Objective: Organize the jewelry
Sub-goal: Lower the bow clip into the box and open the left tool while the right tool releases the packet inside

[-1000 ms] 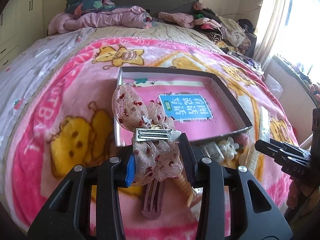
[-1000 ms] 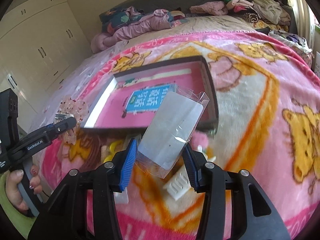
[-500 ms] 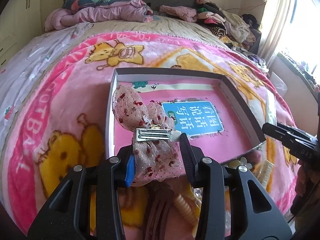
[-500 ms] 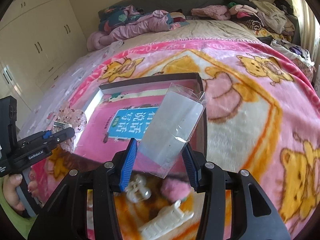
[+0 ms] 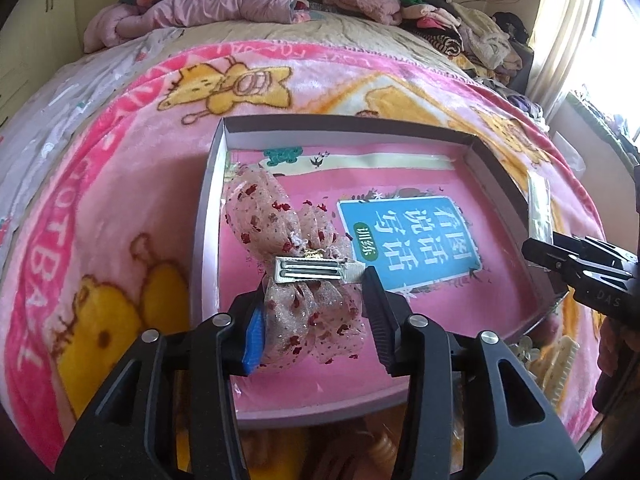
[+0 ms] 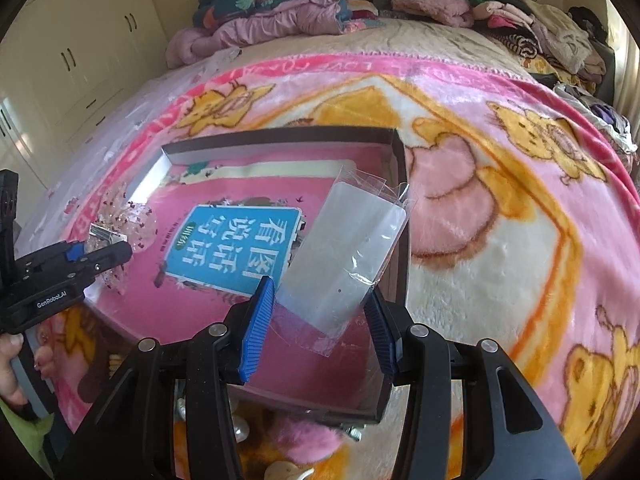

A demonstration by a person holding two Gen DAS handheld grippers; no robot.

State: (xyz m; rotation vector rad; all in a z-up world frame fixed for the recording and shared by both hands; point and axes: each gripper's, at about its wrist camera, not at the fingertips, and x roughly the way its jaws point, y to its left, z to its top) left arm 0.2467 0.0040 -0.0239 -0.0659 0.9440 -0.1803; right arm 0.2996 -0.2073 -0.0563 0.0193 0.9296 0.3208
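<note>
Two grippers, both busy. Left gripper (image 5: 312, 320) is squeezed on a pink bow clip (image 5: 304, 276), w/ the silver clip part on top, over the near left of the box (image 5: 208, 216). Right gripper (image 6: 320, 320) pinches a clear plastic bag (image 6: 352, 256) over the box's right side. Box sits on a pink bear blanket (image 6: 500, 160). Far back: pile of clothes (image 6: 520, 20).

Both grippers are black plastic with silver screws and ribbed blue pads; the left gripper (image 6: 100, 258) reads "GenRobot.AI" (white lettering), held by a bare-skinned hand (image 6: 12, 372), green sleeve.
</note>
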